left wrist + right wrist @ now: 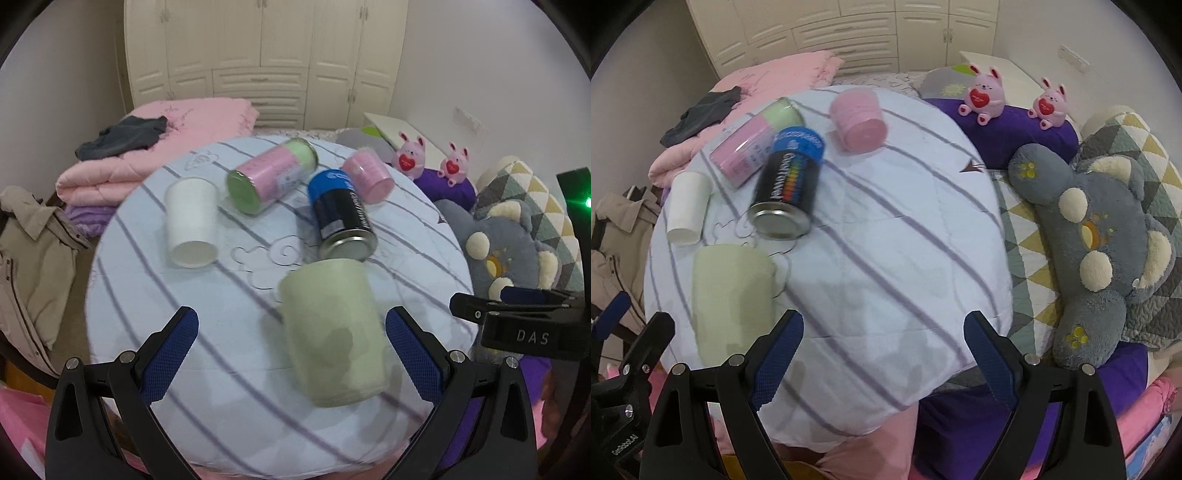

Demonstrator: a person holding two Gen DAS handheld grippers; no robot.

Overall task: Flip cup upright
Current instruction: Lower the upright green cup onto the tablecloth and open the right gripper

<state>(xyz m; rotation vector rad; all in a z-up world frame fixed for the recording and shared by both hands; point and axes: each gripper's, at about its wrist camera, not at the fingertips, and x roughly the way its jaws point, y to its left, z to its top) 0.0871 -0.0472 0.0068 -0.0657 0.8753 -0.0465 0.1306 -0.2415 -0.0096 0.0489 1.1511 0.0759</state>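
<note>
A pale green cup (pixel 332 332) lies on its side on the striped white quilt (pixel 221 332), its base toward me. It also shows in the right wrist view (pixel 731 291) at the lower left. My left gripper (pixel 291 354) is open, its blue-padded fingers on either side of the cup, not touching it. My right gripper (pixel 882 358) is open and empty over the quilt's near edge, to the right of the green cup. A white paper cup (pixel 190 227), a pink cup (pixel 367 177), a pink-green can (pixel 271 179) and a blue-black can (pixel 341 214) also lie on their sides.
A grey plush toy (pixel 1108 258) lies on a patterned blanket to the right. Two pink bunny toys (pixel 984 94) sit on a purple cushion. Folded pink bedding (pixel 147 155) and a beige jacket (pixel 33 258) are at the left. A white wardrobe (pixel 258 55) stands behind.
</note>
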